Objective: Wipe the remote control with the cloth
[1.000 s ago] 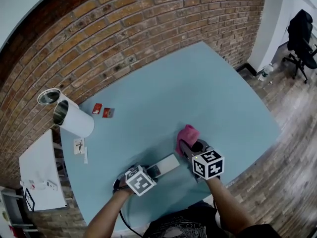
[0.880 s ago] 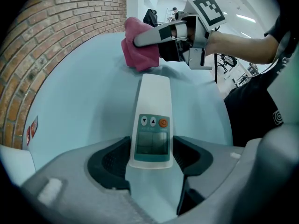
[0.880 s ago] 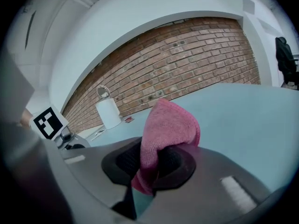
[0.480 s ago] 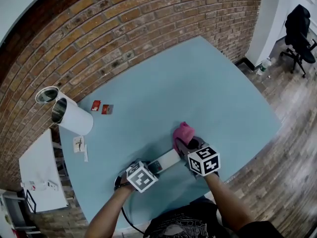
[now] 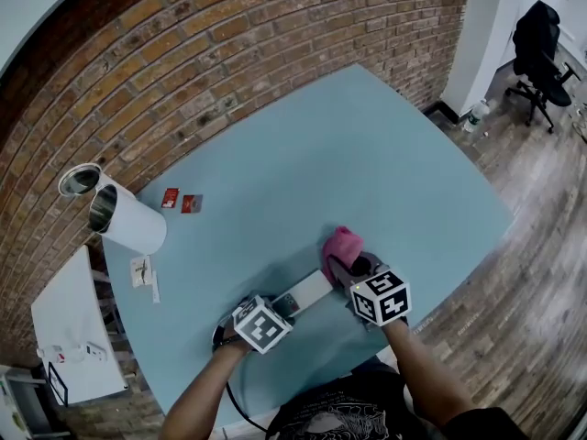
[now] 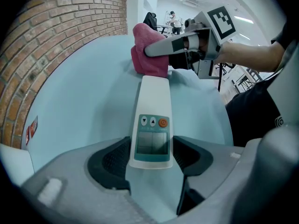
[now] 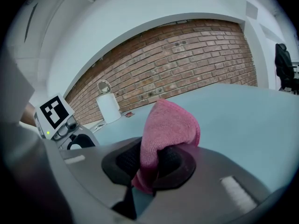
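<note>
Left hand-held gripper (image 6: 150, 158): jaws set wide and clamped on the near end of the remote control (image 6: 152, 104), one pad against each long edge, display and three buttons face up. The remote lies flat on the worktop (image 5: 367, 154) and runs from my left jaws toward 2 o'clock in the head view. Right hand-held gripper (image 7: 152, 164): jaws narrow, pinching a folded pink cloth (image 7: 170, 125) that stands up out of the pads. In the left gripper view the cloth sits at the far tip of the remote at 12 o'clock and seems to touch it. Further out, a white cylinder canister (image 5: 128, 220) lies on its side near the worktop edge at 10 o'clock, two small red cards (image 5: 181, 201) just at its 3 o'clock. Brick wall (image 5: 229, 53) runs behind the worktop; an office chair (image 5: 537, 44) stands at 2 o'clock on the wood floor.
</note>
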